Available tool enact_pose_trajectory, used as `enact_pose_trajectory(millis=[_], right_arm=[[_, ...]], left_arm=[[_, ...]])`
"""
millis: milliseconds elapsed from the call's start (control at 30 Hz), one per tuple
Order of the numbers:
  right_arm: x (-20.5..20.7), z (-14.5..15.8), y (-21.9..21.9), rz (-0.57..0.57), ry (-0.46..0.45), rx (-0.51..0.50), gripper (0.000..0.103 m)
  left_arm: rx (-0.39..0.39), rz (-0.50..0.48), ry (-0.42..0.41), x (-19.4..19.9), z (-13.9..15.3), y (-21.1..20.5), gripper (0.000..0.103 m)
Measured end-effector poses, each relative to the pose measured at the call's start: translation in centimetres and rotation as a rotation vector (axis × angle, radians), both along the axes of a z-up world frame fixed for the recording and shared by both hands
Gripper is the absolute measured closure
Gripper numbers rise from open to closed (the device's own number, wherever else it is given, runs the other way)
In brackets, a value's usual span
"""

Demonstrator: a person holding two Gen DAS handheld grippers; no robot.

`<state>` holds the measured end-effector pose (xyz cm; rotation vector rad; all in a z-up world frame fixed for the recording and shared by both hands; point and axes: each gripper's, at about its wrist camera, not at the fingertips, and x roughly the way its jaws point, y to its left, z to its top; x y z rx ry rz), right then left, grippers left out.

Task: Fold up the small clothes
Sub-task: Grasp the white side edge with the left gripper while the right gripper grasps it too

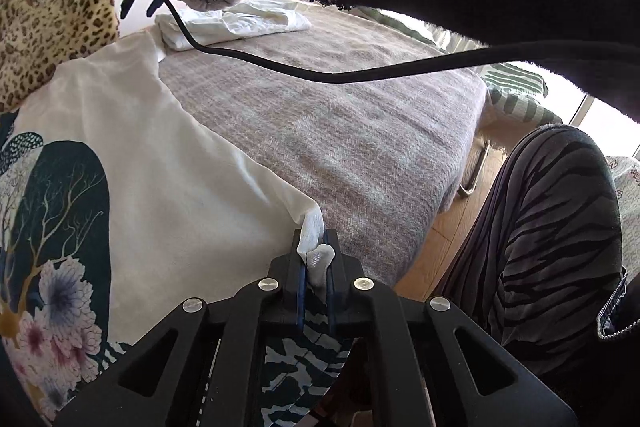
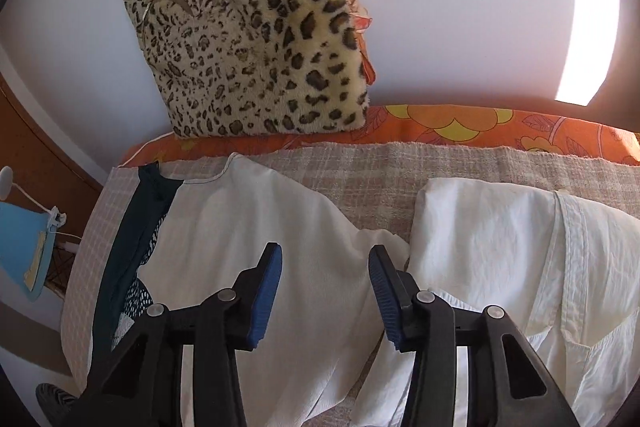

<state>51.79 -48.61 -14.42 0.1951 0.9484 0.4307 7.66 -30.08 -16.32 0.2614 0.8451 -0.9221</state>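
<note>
Pinching one corner of the printed shirt (image 1: 160,163), my left gripper (image 1: 316,267) is clamped narrow on a small bunch of white cloth; the shirt lies spread on the blanket (image 1: 340,131), its far end reaching toward the leopard cushion (image 1: 52,27).

My right gripper (image 2: 325,291) stands partly open above the shirt's far corner, nothing between the pads (image 2: 266,303). No contact is made there yet.

Risks, as I judge them:

1. The left grip holds little fabric. A sharp pull could slip the corner free.
2. The folded white garment (image 2: 520,259) lies touching or just beside the shirt's far corner. A closure placed too far right could catch both pieces and undo that fold.
3. The cable (image 1: 320,71) hangs across the work area and could drag over the cloth.
4. Lifting one corner before the other is secured would skew the fold.
</note>
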Motion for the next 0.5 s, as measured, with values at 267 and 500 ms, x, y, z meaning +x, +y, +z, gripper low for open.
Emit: enact_pose_trajectory(millis=[267, 500], right_arm=[[3.6, -2.7, 0.2, -0.027, 0.062, -0.104, 0.064], [3.5, -3.9, 1.8, 0.044, 0.085, -0.167, 0.05]], left_arm=[[-0.036, 0.009, 0.044, 0.3, 0.1, 0.5, 0.097], [-0.063, 0.019, 0.064, 0.8, 0.0, 1.0, 0.098]])
